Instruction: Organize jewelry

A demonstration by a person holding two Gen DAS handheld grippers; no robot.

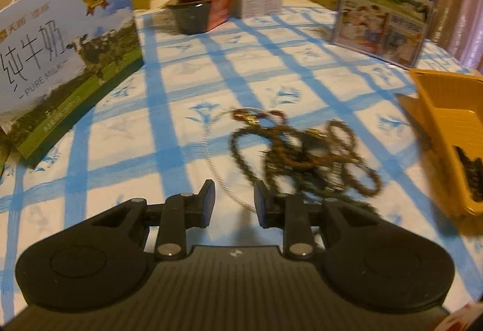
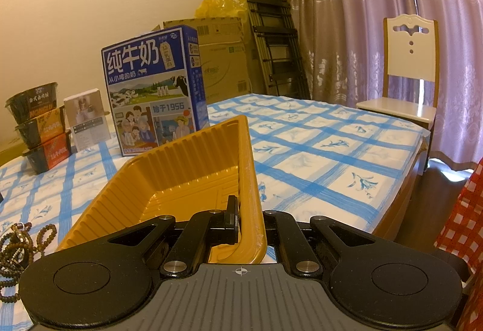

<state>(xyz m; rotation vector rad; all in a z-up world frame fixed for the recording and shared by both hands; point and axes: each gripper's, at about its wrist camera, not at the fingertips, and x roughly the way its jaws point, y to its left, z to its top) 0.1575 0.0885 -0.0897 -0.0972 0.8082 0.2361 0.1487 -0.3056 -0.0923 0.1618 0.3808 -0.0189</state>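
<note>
Right gripper (image 2: 249, 220) is clamped on the near wall of the yellow tray (image 2: 181, 177), one finger inside, one outside, tray tipped up off the cloth (image 2: 317, 155) on my side. Left gripper (image 1: 235, 204) has its jaws at a narrow gap, nothing between the pads; a pale cord (image 1: 211, 162) runs on the cloth just past the tips. Jewelry is a tangled heap of bead strings (image 1: 305, 155) on the table, just ahead and right of the left fingers, with the tray close beside it on the right. Something dark already lies in the tray's near corner in the left view, too blurred to name. Handling guess: the beads look light, limp and loose, so no stiffness to rely on; the strands will drape and swing, and pulling one loop will likely drag the whole knot. Small round beads are probably slippery against flat pads, so I would pinch across a bunched section where several strands overlap, not a single strand lying flat on the cloth. The reddish string with a gold bit (image 1: 256, 116) at the far edge looks least tangled, a cleaner first pick. The cord is thin and lies flat, hard to get under. Tray is thin ribbed plastic, likely flexes; grip on the wall seems fine as long as it stays tilted toward the heap.
</note>
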